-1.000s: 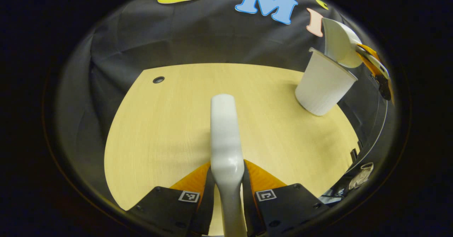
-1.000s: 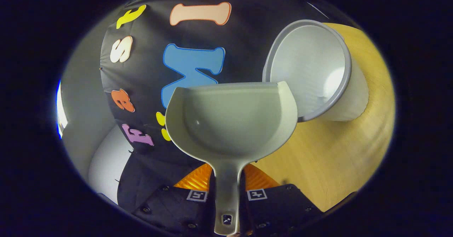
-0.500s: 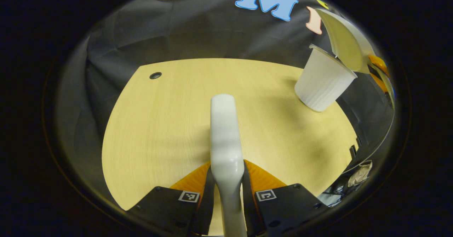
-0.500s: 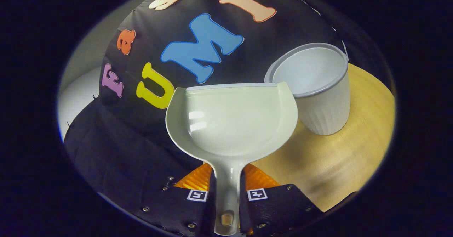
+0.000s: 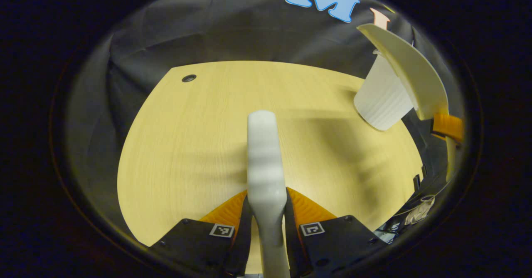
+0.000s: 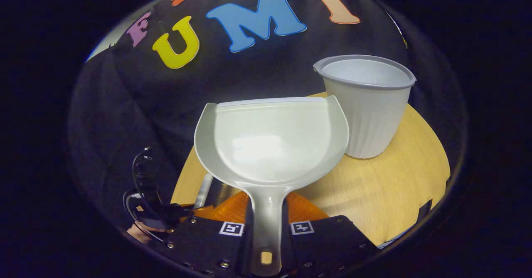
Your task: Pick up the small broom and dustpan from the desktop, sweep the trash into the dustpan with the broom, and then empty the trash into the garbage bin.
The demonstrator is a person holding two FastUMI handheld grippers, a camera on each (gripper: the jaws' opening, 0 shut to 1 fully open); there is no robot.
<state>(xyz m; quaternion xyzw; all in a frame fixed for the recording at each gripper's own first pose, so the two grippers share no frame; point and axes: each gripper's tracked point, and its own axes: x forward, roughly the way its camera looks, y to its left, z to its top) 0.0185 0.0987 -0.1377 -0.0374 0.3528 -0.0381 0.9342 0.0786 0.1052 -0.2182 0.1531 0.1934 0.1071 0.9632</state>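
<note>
Left gripper (image 5: 266, 211), fingers clamped on the broom (image 5: 263, 153) handle running straight ahead over the desktop (image 5: 187, 145); right gripper (image 6: 266, 224), clamped on the dustpan (image 6: 270, 145) handle, pan level, garbage bin (image 6: 368, 107) just right of it, upright.

Left tool (image 5: 266, 211): 2 black plates, each bearing 1 square coded marker, screws along edges. Right tool (image 6: 266, 224): same build, screws visible.
</note>
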